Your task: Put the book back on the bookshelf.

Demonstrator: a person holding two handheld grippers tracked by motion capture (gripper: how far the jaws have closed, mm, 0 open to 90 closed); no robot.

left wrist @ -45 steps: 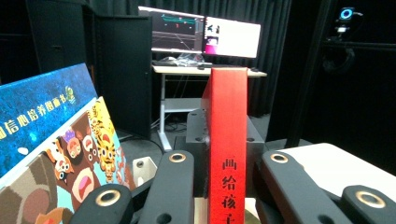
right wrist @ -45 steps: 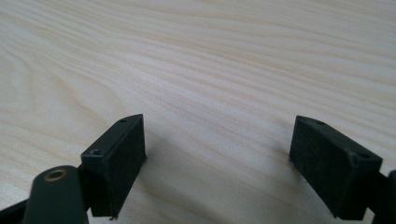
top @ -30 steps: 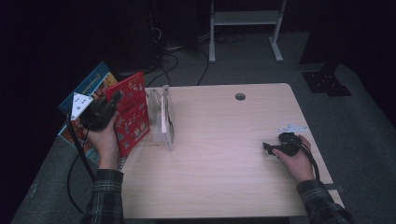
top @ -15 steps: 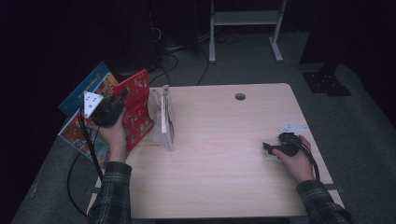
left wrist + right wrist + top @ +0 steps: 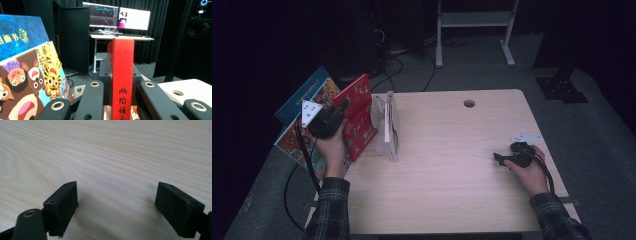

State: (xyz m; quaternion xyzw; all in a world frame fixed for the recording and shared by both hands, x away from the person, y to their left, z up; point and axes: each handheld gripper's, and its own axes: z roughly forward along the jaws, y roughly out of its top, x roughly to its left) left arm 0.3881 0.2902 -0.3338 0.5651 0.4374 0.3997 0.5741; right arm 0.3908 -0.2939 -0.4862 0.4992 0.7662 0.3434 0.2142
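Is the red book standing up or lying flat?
Standing up. The red book is on edge, spine upright between the left gripper's fingers, above the table edge.

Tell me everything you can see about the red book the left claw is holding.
The red book is a thin picture book with a glossy red cover printed with small cartoon figures and a plain red spine carrying pale Chinese characters. It stands upright, lifted at the table's left edge beside a clear bookstand. The left claw is shut on its spine edge; nothing else visibly touches it.
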